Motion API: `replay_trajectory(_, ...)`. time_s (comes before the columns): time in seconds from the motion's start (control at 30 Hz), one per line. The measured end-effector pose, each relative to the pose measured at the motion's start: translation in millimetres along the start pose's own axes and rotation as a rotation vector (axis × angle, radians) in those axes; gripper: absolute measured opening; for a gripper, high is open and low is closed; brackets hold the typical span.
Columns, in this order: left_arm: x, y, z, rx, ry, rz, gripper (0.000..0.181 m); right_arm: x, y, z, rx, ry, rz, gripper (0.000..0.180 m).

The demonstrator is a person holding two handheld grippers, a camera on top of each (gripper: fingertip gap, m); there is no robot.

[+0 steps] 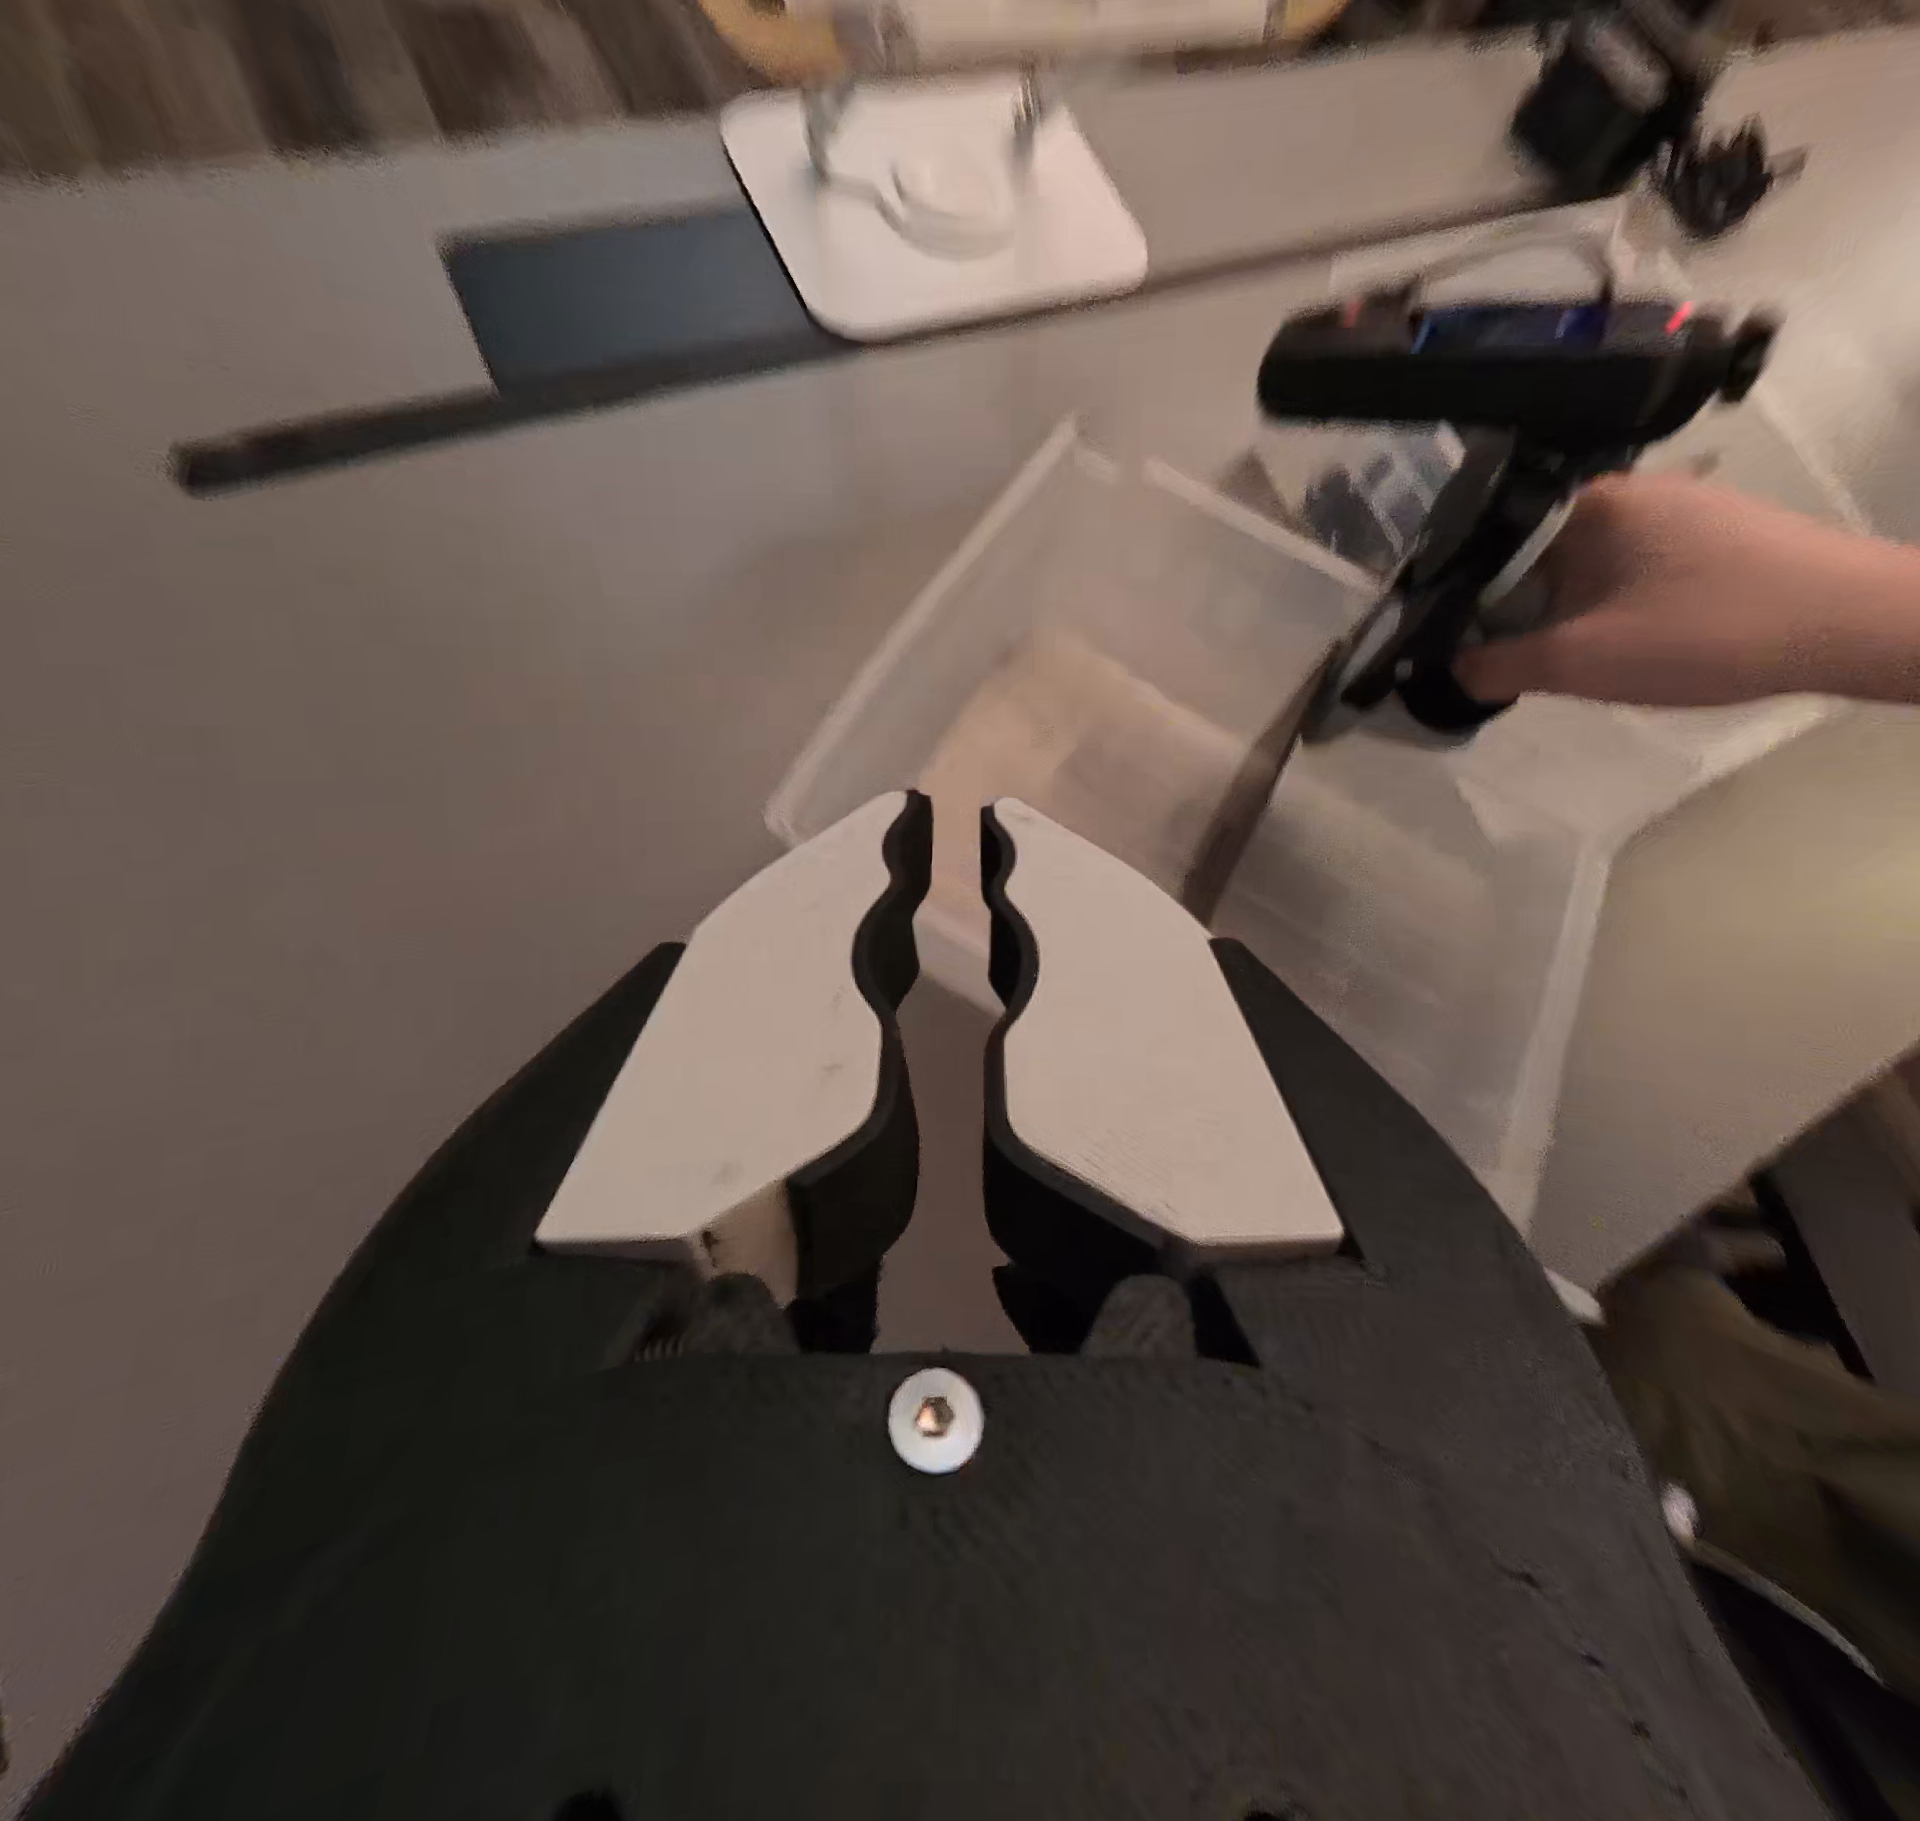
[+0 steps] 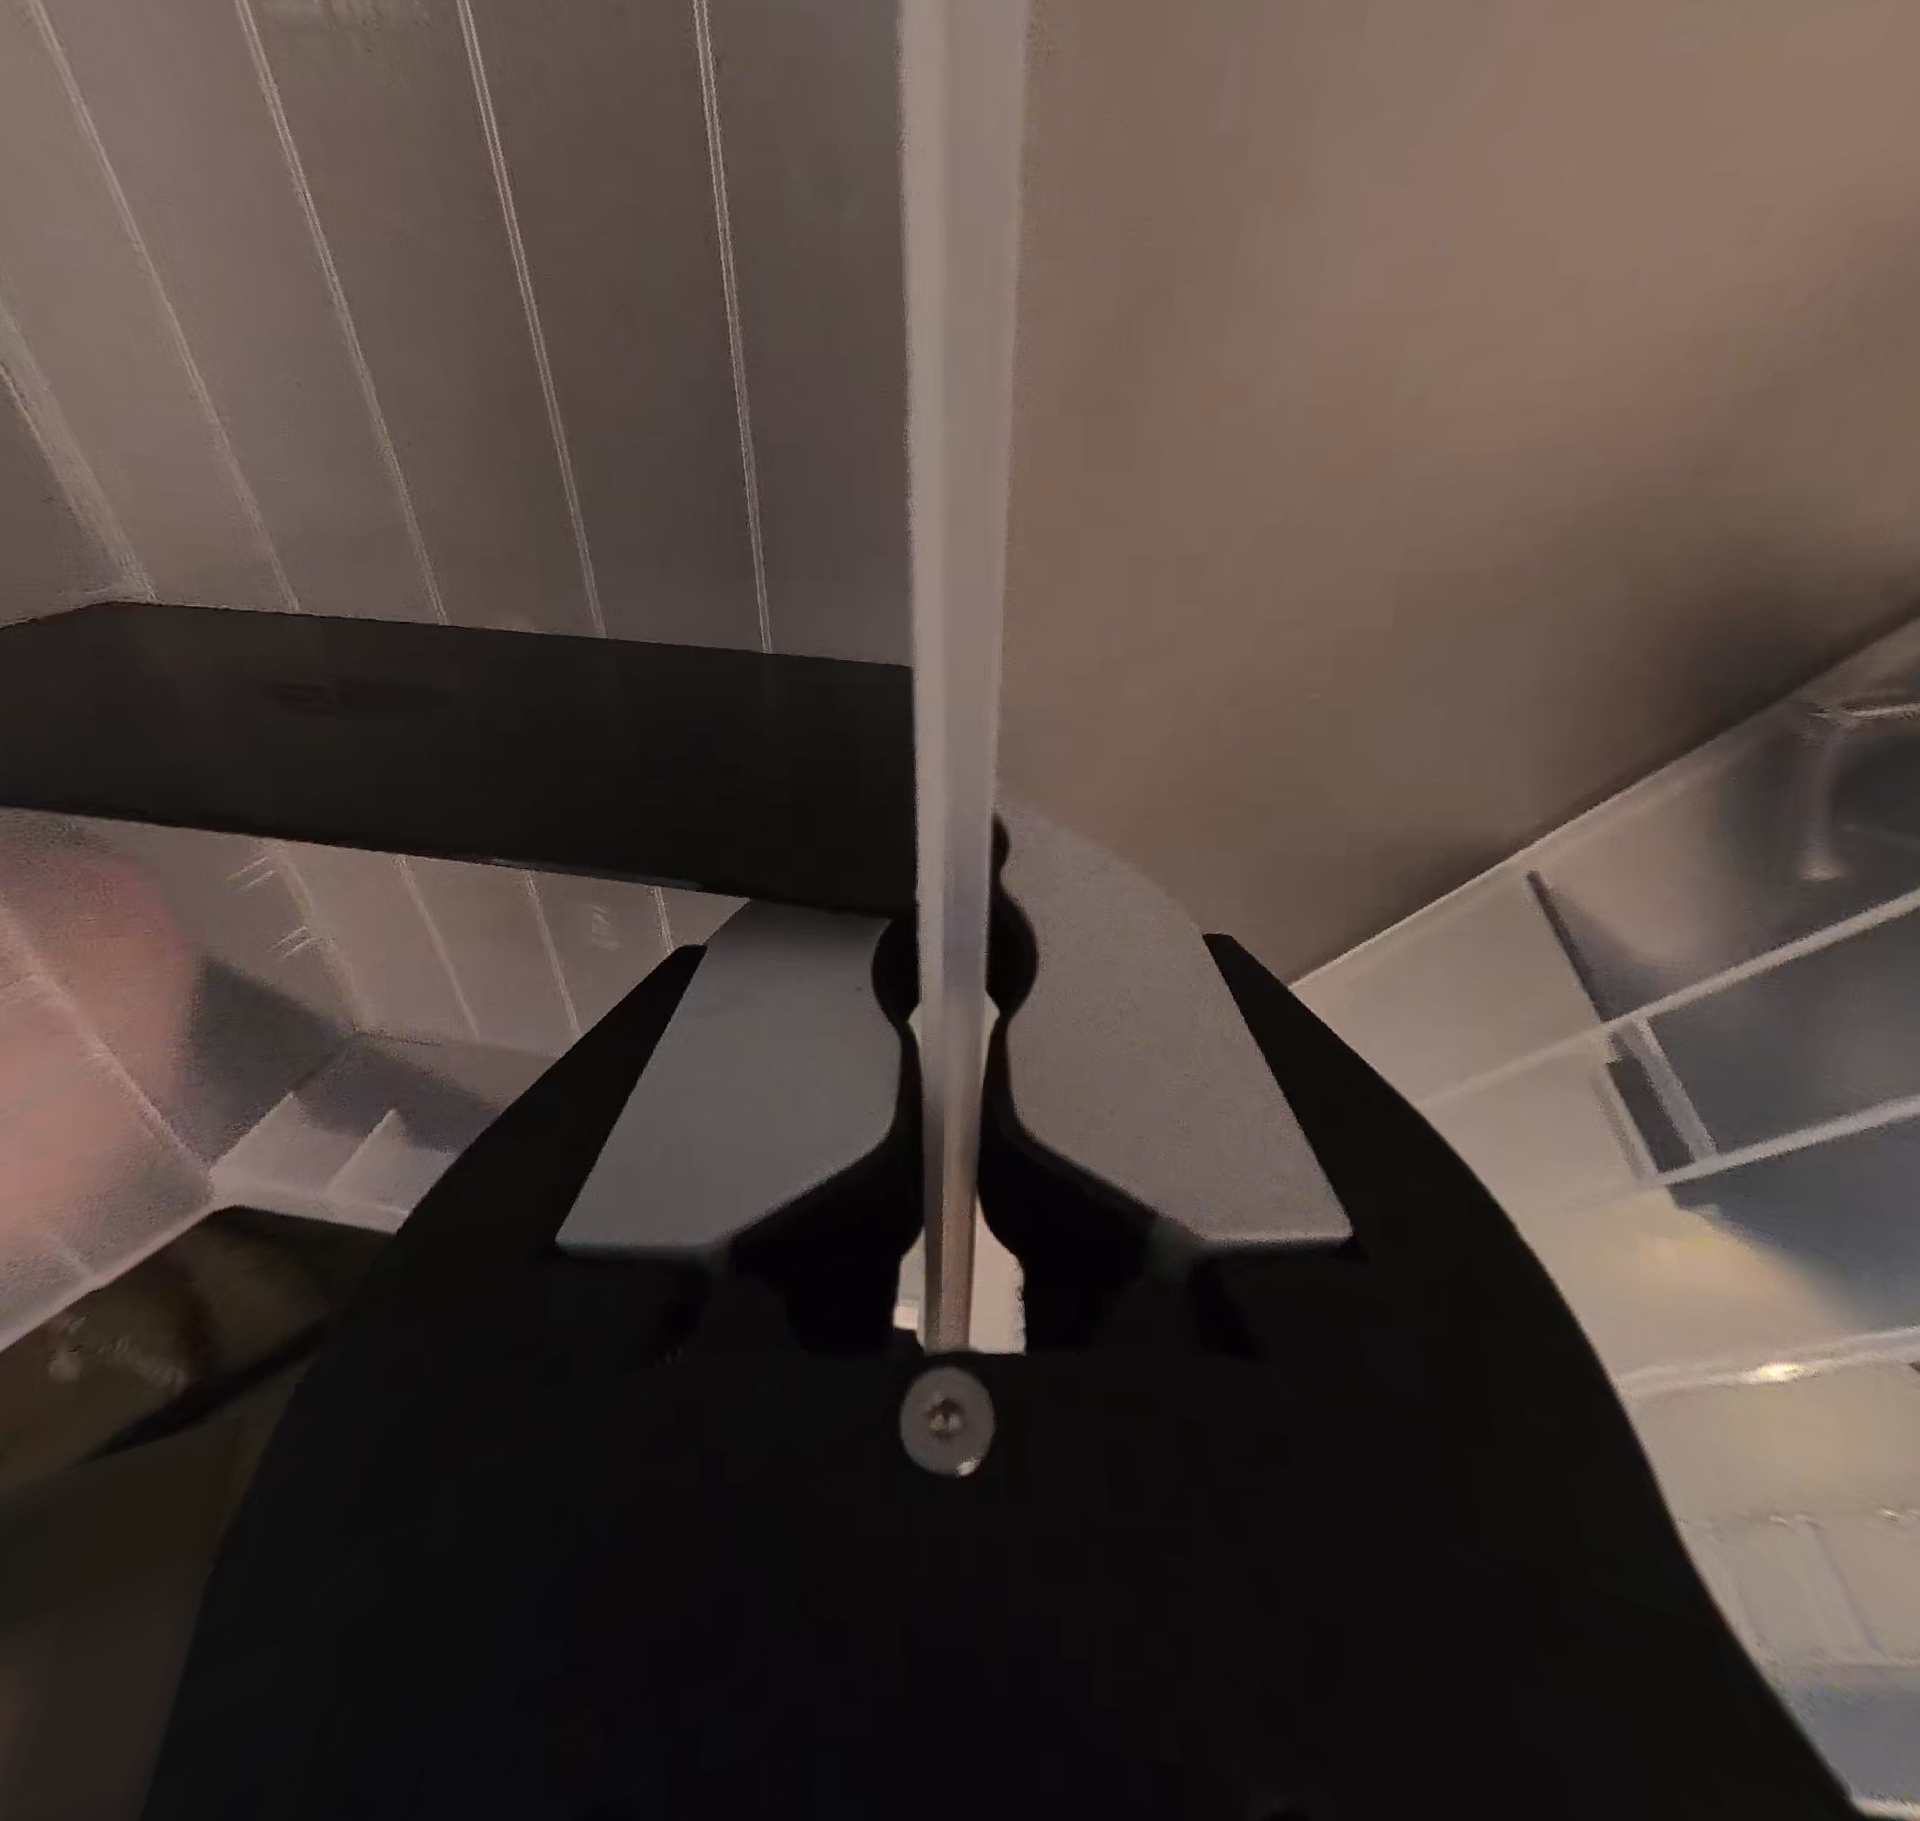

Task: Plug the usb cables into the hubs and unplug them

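In the left wrist view my left gripper (image 1: pixel 956 815) hovers over the grey table, empty, its jaws nearly together with only a thin gap. Ahead lies a clear plastic bin (image 1: pixel 935 649) with dividers, and blurred dark items (image 1: pixel 1371 504) sit in its far compartment. A hand (image 1: pixel 1683 608) holds my right gripper (image 1: pixel 1221 867), which reaches down into the bin. In the right wrist view my right gripper (image 2: pixel 951 898) is shut on the bin's thin translucent wall (image 2: pixel 961 421), seen edge-on. A flat black bar (image 2: pixel 416 743) lies to the left and covers the left fingertip. No USB plug shows clearly.
A white monitor stand base (image 1: pixel 935 213) and a dark slot (image 1: pixel 623 306) are at the back of the table. Black tangled cables (image 1: pixel 1714 171) lie at the back right. The table edge (image 1: pixel 1714 1096) runs near the bin's right side. Another clear divided bin (image 2: pixel 1662 992) sits at the right. Spacing between my two grippers at the tips: around 30 cm.
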State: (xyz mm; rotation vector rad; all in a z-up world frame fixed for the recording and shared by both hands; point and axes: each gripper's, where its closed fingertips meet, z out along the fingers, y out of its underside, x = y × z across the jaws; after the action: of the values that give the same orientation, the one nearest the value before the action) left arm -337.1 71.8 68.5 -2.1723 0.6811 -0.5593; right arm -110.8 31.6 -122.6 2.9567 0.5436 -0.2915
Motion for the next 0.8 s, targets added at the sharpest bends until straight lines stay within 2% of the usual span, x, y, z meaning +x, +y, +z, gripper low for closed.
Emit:
replay_trajectory(0.1, -1, -48, -53, 0.374, -0.081, -0.024, 0.001, -14, 7, -12, -0.064, -0.071, -0.064, 0.007)
replay_trajectory(0.2, 13, -72, -110, 0.699, -0.073, -0.068, 0.000, -21, 15, -35, -0.013, -0.142, -0.110, 0.006)
replay_trajectory(0.23, 21, -75, -124, 0.765, -0.045, -0.085, 0.002, -20, 17, -48, 0.018, -0.160, -0.124, 0.006)
replay_trajectory(0.3, 39, -78, -141, 0.844, 0.033, -0.092, 0.022, -12, 23, -83, 0.086, -0.188, -0.154, 0.006)
replay_trajectory(0.37, 57, -77, -140, 0.825, 0.083, -0.064, 0.031, 8, 34, -124, 0.146, -0.206, -0.151, 0.005)
replay_trajectory(0.43, 73, -73, -119, 0.716, 0.081, -0.005, 0.045, 39, 53, -162, 0.192, -0.209, -0.132, 0.005)
replay_trajectory(0.53, 115, -68, -73, 0.525, 0.105, 0.196, 0.046, 107, 90, -203, 0.277, -0.192, -0.056, 0.004)
replay_trajectory(0.6, 146, -73, -39, 0.485, 0.126, 0.290, 0.046, 155, 121, -221, 0.335, -0.178, -0.015, 0.004)
replay_trajectory(0.7, 190, -65, 28, 0.380, 0.193, 0.359, 0.032, 219, 166, -235, 0.458, -0.240, 0.040, 0.004)
replay_trajectory(0.8, 224, -43, 89, 0.222, 0.342, 0.283, 0.024, 280, 206, -240, 0.577, -0.316, 0.157, 0.006)
